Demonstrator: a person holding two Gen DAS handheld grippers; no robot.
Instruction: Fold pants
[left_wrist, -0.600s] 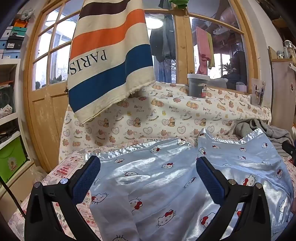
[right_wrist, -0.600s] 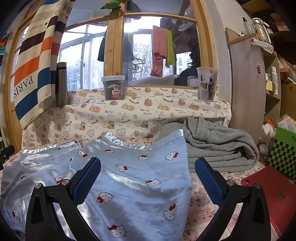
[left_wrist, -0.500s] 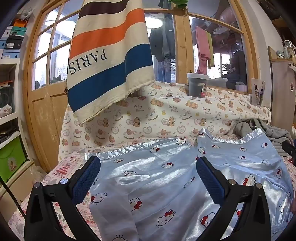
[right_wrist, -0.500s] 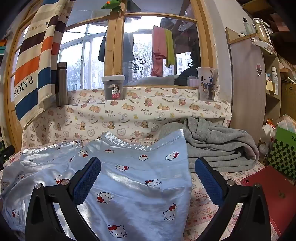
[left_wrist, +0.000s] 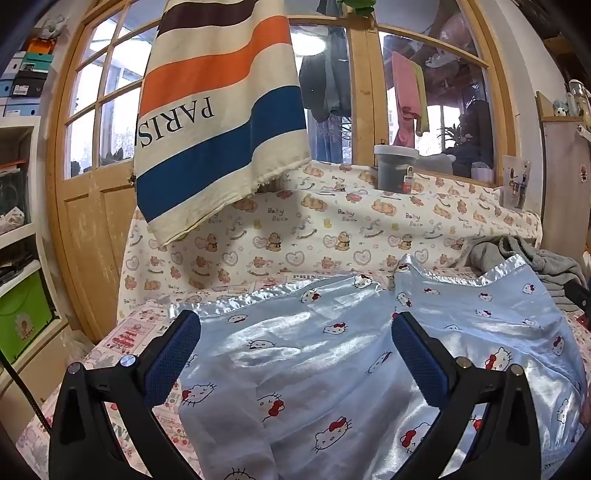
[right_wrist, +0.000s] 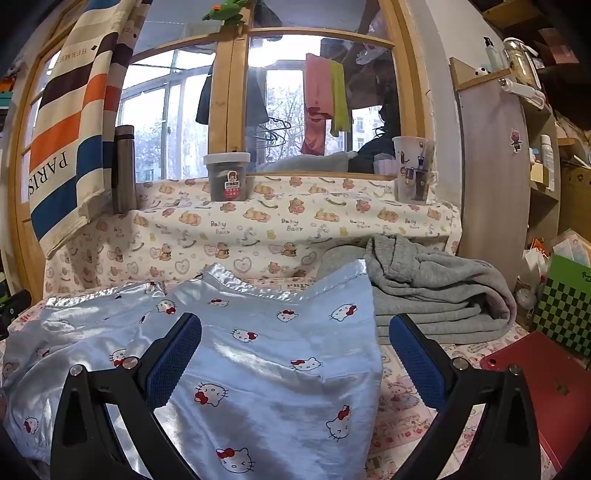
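Shiny light-blue satin pants (left_wrist: 332, 354) with a cat-face print lie spread flat on the patterned table cover, both legs running away from me toward the wall. My left gripper (left_wrist: 295, 332) hovers open above the left leg, nothing between its blue pads. In the right wrist view the same pants (right_wrist: 266, 350) fill the lower left, and my right gripper (right_wrist: 295, 332) hangs open over the right leg near its outer edge, also holding nothing. The waist end lies below both views, hidden behind the gripper bodies.
A folded grey garment (right_wrist: 436, 288) sits right of the pants. A red flat object (right_wrist: 543, 387) and a green checkered box (right_wrist: 565, 306) are at the far right. A striped towel (left_wrist: 218, 110) hangs over the back left; a lidded jar (right_wrist: 227, 177) and cup (right_wrist: 412, 170) stand on the sill.
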